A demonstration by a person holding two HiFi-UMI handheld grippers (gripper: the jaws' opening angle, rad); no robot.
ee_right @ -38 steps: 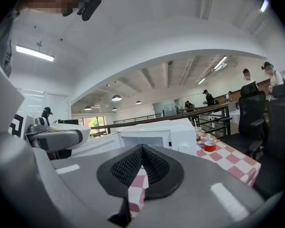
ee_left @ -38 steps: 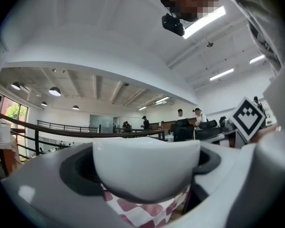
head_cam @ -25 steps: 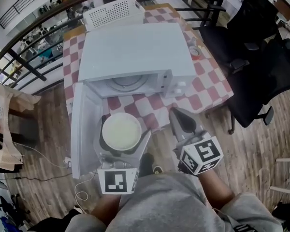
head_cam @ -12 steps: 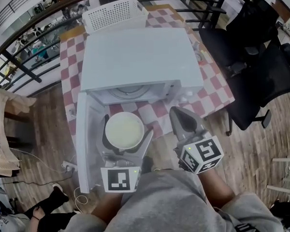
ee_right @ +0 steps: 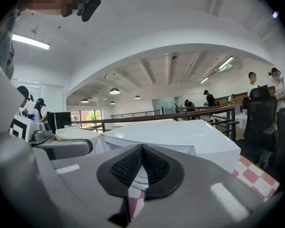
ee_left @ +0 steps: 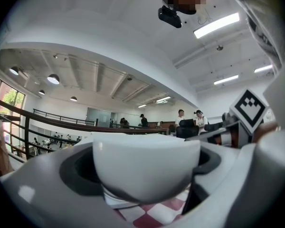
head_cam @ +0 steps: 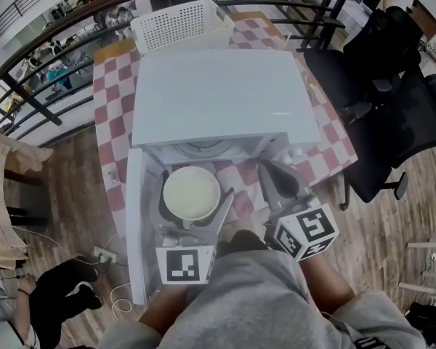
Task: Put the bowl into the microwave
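Before the open microwave (head_cam: 221, 97): one white bowl (head_cam: 192, 192), grasped between the left tongs (head_cam: 195, 203); right tongs (head_cam: 267, 170), clenched and empty, before the microwave's right end.

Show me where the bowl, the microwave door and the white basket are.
bowl (head_cam: 192, 193): head view, middle of its pale inside.
microwave door (head_cam: 136, 220): head view, middle of the open door's panel.
white basket (head_cam: 180, 22): head view, its perforated surface.
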